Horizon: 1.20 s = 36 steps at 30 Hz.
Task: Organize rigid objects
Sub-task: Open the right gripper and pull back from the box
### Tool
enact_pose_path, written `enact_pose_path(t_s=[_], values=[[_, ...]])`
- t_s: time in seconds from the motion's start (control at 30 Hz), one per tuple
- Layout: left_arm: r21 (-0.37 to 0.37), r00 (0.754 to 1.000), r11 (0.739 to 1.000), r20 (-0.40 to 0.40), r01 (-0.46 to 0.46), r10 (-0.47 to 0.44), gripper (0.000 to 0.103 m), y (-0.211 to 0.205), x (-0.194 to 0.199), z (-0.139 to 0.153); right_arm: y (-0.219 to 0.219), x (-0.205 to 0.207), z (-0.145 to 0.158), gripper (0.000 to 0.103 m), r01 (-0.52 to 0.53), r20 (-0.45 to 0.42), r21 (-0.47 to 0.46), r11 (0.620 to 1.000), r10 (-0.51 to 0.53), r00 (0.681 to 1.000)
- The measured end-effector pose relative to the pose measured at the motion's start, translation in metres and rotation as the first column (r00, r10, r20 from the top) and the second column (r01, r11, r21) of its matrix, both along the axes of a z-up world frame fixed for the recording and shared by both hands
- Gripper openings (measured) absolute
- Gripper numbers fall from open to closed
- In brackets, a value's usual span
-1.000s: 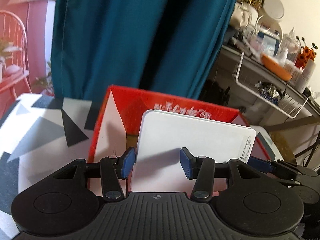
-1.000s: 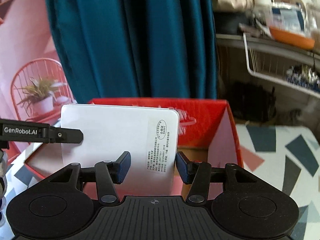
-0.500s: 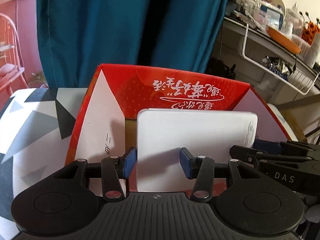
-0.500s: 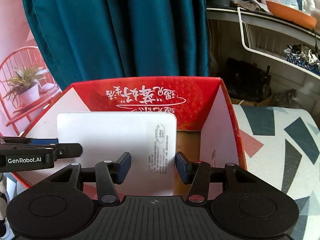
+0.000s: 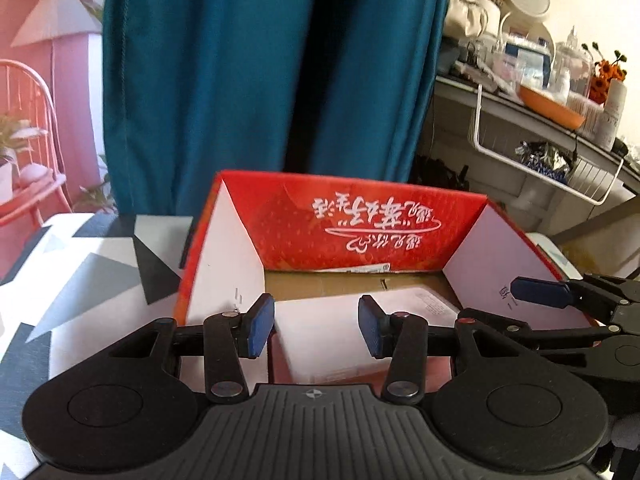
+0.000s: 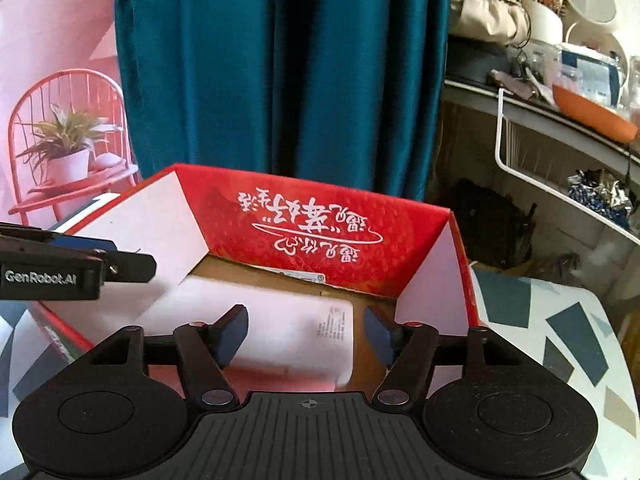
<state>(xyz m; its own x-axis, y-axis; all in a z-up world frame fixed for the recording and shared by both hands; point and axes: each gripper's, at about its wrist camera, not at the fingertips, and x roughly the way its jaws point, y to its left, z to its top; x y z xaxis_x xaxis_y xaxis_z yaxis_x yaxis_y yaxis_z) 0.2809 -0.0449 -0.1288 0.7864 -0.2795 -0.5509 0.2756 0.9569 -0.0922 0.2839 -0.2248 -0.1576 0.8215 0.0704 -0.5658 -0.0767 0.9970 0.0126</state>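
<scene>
With both my left gripper (image 5: 316,330) and right gripper (image 6: 306,334) spread wide, the white slab (image 6: 260,324) apparently lies flat inside the red box (image 6: 320,232), stowed.

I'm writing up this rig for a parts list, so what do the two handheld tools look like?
Both match. The left tool and right tool have a black ribbed plastic body with a round disc on each side, black linkage arms with silver rivets, and flat blue pads on the fingers. From the right wrist view, the left tool's side carries white "GenRobot.AI" lettering. No cables or sleeves show.
</scene>
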Motion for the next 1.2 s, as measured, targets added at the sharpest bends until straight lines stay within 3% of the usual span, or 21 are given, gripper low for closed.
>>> enact_pose_path(t_s=[0.07,0.2,0.3,0.4,0.6,0.77,1.0,1.2], values=[[0.000,1.000,1.000,0.015,0.002,-0.002,0.050,0.003,-0.009,0.005,-0.001,-0.009,0.004,0.065,0.007,0.021,0.007,1.000,-0.007,1.000],[-0.007,0.999,1.000,0.033,0.013,-0.012,0.062,0.012,-0.036,0.013,0.000,-0.034,0.013,0.088,0.019,0.102,-0.020,1.000,-0.017,0.995],[-0.023,1.000,1.000,0.016,0.019,-0.018,0.067,0.017,-0.055,0.012,0.003,-0.055,0.016,0.093,0.005,0.144,-0.045,0.999,0.001,0.990],[0.007,0.997,1.000,0.075,0.020,-0.021,0.085,0.021,-0.082,0.016,0.003,-0.077,0.019,0.103,-0.002,0.177,-0.019,1.000,0.006,0.984],[0.006,0.993,1.000,0.115,0.025,-0.025,0.085,0.027,-0.121,0.013,0.002,-0.118,0.017,0.103,0.016,0.214,0.047,0.999,-0.025,0.976],[-0.034,0.998,0.999,0.050,0.035,-0.033,0.086,0.029,-0.146,-0.001,0.003,-0.153,0.004,0.103,0.016,0.208,0.050,0.999,-0.026,0.978],[-0.038,0.996,0.997,-0.044,0.072,-0.073,0.087,0.031,-0.168,-0.033,0.008,-0.193,-0.028,0.103,0.042,0.099,0.068,0.997,-0.049,0.994],[-0.038,0.980,0.990,-0.137,0.138,-0.142,0.087,0.030,-0.171,-0.056,0.017,-0.216,-0.050,0.102,0.018,0.009,0.080,0.997,-0.019,1.000]])
